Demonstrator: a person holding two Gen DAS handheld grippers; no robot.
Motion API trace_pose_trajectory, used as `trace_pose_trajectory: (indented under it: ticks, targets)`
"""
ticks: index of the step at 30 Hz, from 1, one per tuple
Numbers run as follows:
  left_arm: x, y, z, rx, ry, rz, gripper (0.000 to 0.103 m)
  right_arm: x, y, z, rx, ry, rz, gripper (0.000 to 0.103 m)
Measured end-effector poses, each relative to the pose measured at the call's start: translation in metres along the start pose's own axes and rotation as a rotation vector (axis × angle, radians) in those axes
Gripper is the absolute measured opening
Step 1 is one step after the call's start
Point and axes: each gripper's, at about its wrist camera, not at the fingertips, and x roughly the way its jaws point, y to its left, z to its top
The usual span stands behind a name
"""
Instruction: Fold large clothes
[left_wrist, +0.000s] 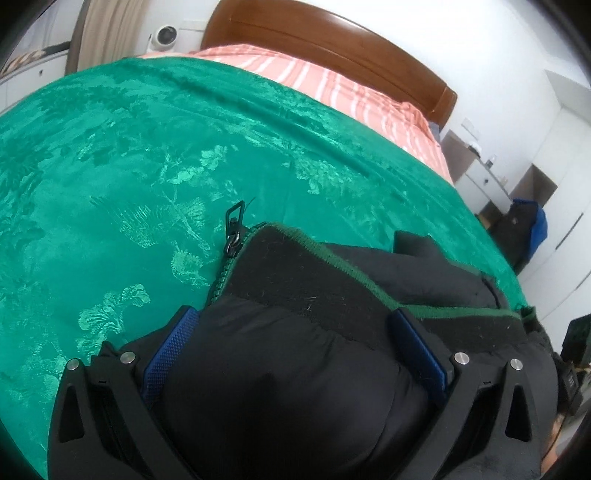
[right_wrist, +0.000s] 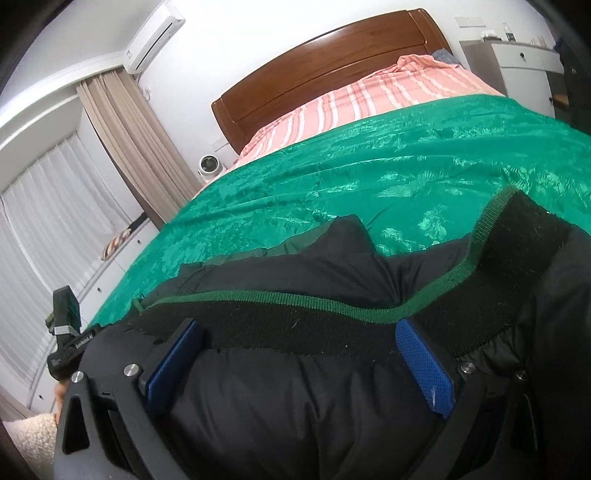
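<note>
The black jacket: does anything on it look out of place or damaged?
No damage shows. The black jacket bulges between the pads of both grippers, left gripper and right gripper. Pale lint specks its ribbed hem. The zipper pull sticks up.

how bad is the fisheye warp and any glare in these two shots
Left wrist view: the green floral bedspread bulges into a dome, dark vignette at the corners, sheen on its pattern. Right wrist view: the brown wooden headboard bows and tilts; the black puffer jacket reads nearly detail-free.
</note>
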Motion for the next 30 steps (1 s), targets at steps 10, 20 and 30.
trace_pose_trajectory:
  ticks: [10, 20, 30]
  targets:
    - [-0.114, -0.078, 0.029, 0.164, -0.014, -0.067, 0.102, -0.034, 0.008, 0.022, 0.034, 0.067, -0.004, 0.102]
    - [-0.017, -0.161, -0.095, 0.525, 0.126, 0.054, 0.102, -0.159, -0.003, -0.044, 0.068, 0.008, 0.054, 0.102]
    - [-0.081, -0.178, -0.113, 0.607, 0.139, 0.067, 0.1, -0.24, -0.008, -0.103, 0.076, -0.127, -0.023, 0.102]
